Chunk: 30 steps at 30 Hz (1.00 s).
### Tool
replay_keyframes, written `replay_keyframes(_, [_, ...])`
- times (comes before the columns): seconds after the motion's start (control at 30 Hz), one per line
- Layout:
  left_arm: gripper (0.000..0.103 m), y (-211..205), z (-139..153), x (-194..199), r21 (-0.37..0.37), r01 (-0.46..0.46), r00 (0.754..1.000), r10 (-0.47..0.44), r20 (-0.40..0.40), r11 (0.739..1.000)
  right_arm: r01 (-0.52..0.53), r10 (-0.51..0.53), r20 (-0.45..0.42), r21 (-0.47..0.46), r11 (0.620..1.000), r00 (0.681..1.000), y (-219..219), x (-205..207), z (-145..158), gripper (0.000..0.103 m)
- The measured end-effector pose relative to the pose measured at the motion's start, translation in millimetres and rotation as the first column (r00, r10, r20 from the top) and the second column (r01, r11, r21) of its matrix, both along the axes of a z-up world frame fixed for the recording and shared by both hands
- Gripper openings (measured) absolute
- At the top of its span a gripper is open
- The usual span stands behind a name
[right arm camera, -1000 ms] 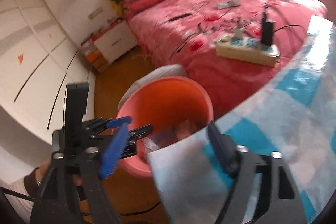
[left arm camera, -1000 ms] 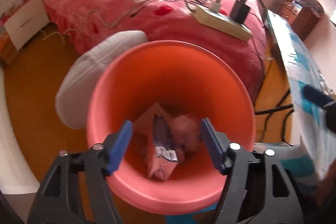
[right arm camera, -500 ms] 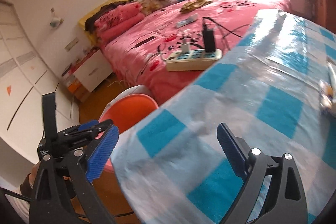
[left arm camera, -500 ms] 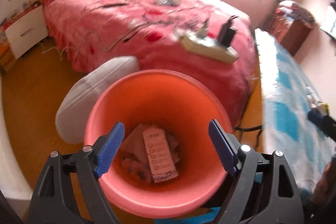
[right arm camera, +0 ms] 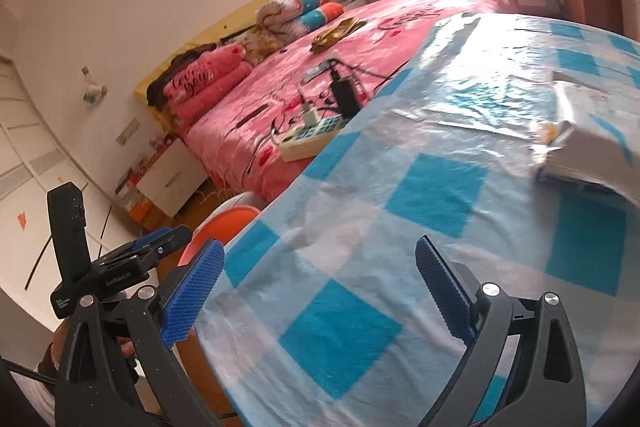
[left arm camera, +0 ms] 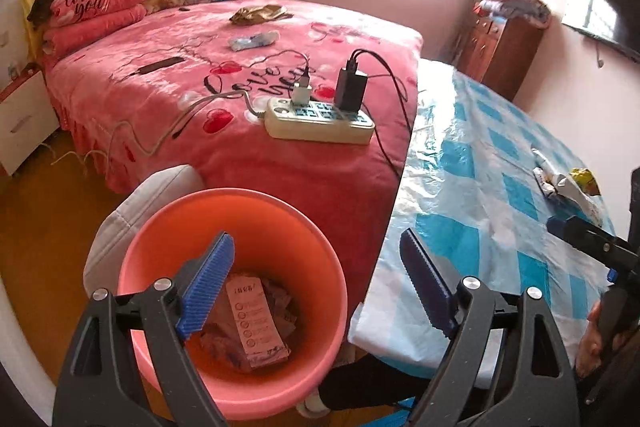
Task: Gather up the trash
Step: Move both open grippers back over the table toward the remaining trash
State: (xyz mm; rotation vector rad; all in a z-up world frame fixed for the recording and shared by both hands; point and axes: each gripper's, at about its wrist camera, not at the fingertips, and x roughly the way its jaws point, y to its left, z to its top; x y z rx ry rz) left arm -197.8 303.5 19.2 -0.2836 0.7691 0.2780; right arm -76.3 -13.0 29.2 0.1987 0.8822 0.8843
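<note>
Left gripper [left arm camera: 316, 279]: jaws spread wide, nothing between the ribbed blue pads [left arm camera: 206, 283]; it sits lower centre of the left view, over the bin's right rim. Bin [left arm camera: 160, 223]: round, smooth orange-pink plastic, lower left. Inside lie crumpled wrappers, topmost a flat pink packet [left arm camera: 256, 321] with a column of round icons; its print is too small to read.

Right gripper [right arm camera: 318, 293]: also spread, empty, lower centre of the right view above the tablecloth [right arm camera: 436, 187], a glossy, wrinkled plastic sheet in blue and white checks. More trash [left arm camera: 568, 183], crinkled white and yellow wrappers, rests on the cloth at the right edge of the left view.

Bed [left arm camera: 168, 95]: fuzzy pink blanket with "Love" script; a pillow reads "love you". A cream power strip [left arm camera: 320, 119] rests on it with two plugs inserted.
</note>
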Motion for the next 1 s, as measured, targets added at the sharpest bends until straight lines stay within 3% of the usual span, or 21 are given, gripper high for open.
replay_keyframes(0.27, [0.086, -23, 8, 14, -0.003, 0.026, 0.998, -0.026, -0.060, 1.000, 0.044, -0.041, -0.044, 0.089, 0.995, 0.998, -38, 12, 1, 0.097])
replay_keyframes(0.57, [0.086, -62, 26, 26, 0.007, 0.126, 0.992, -0.126, -0.030, 0.992, -0.006, 0.011, -0.031, 0.155, 0.988, 0.999, -55, 12, 10, 0.098])
replay_keyframes(0.73, [0.086, -86, 31, 31, 0.064, 0.167, 0.986, -0.164, -0.040, 0.984, -0.024, 0.042, -0.083, 0.205, 0.979, 0.996, -71, 17, 6, 0.098])
replay_keyframes(1.0, [0.086, -120, 34, 39, 0.096, 0.225, 0.974, -0.219, -0.063, 0.970, 0.007, 0.013, -0.083, 0.243, 0.970, 0.996, -99, 23, 10, 0.098])
